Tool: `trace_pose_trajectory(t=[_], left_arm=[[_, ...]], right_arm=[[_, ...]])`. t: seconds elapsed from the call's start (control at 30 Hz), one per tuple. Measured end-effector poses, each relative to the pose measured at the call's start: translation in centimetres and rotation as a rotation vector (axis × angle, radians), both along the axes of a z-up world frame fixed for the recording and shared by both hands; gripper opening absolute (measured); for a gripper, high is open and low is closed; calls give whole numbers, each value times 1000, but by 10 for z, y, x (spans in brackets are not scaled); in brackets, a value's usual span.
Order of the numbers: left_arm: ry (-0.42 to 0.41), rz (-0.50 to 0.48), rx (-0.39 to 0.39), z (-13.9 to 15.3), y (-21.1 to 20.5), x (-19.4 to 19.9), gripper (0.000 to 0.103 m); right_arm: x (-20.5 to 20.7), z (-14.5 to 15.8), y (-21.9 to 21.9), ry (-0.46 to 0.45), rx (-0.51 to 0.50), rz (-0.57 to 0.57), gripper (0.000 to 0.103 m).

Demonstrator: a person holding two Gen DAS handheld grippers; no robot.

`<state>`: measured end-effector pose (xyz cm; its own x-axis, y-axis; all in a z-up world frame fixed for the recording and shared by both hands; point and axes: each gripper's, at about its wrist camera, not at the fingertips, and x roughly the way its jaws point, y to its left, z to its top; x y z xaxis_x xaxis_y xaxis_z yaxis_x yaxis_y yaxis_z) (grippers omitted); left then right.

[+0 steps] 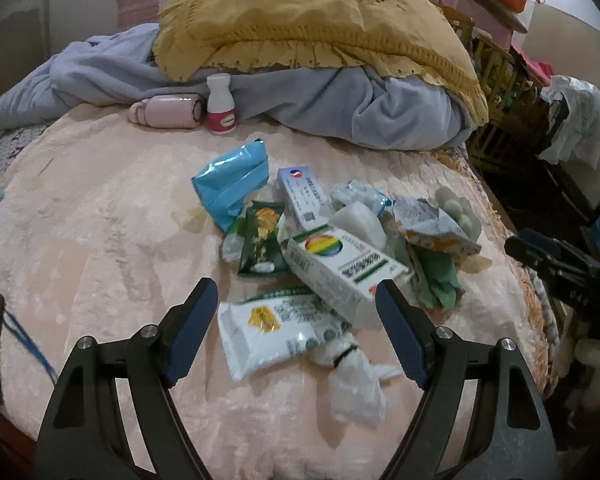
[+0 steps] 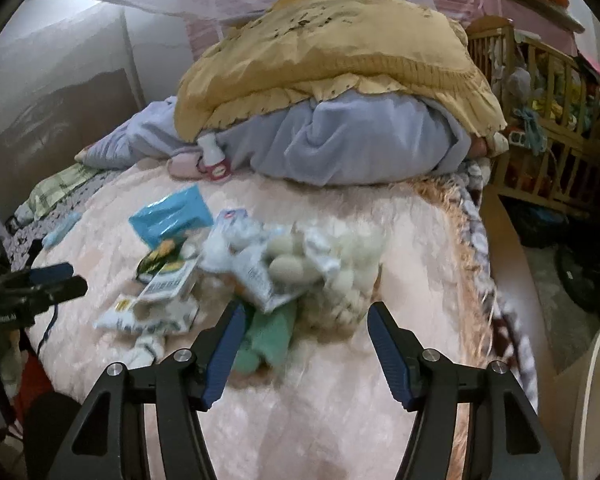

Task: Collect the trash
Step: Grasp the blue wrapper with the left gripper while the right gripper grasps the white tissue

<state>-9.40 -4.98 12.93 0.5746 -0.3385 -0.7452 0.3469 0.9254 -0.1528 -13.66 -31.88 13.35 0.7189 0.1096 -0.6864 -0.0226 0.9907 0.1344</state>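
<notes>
My left gripper gapes wide and empty over the white wet-wipe pack, whose long axis runs across my jaws, mid-bed toward the near edge. My right gripper, also wide and empty, hovers by the green cloth.

Dim, cool indoor light, fisheye-bent edges, right wrist view blurred, perhaps by motion

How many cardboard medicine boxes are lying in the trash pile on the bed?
2. The rainbow-logo box lies at the front of the pile, between the open fingers of the left gripper. The blue-logo box lies behind it, beside the blue pouch. Others may be hidden underneath.
</notes>
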Motion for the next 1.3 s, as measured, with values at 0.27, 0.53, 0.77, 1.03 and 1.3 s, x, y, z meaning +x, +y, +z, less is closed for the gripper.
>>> trace_pose_trajectory(t=[0.27, 0.53, 0.77, 1.03, 1.3], left_arm=[[-42, 40, 60, 3, 0, 50, 81], [-67, 80, 162, -18, 9, 139, 81], [72, 14, 157, -61, -9, 187, 32], [54, -23, 70, -27, -8, 155, 12], [-21, -6, -13, 35, -3, 110, 11]], right_arm=[[64, -8, -22, 57, 93, -5, 71], [106, -51, -35, 159, 232, -38, 77], [101, -57, -34, 151, 263, 4, 51], [70, -30, -25, 67, 193, 43, 16], [74, -18, -51, 78, 277, -74, 78]])
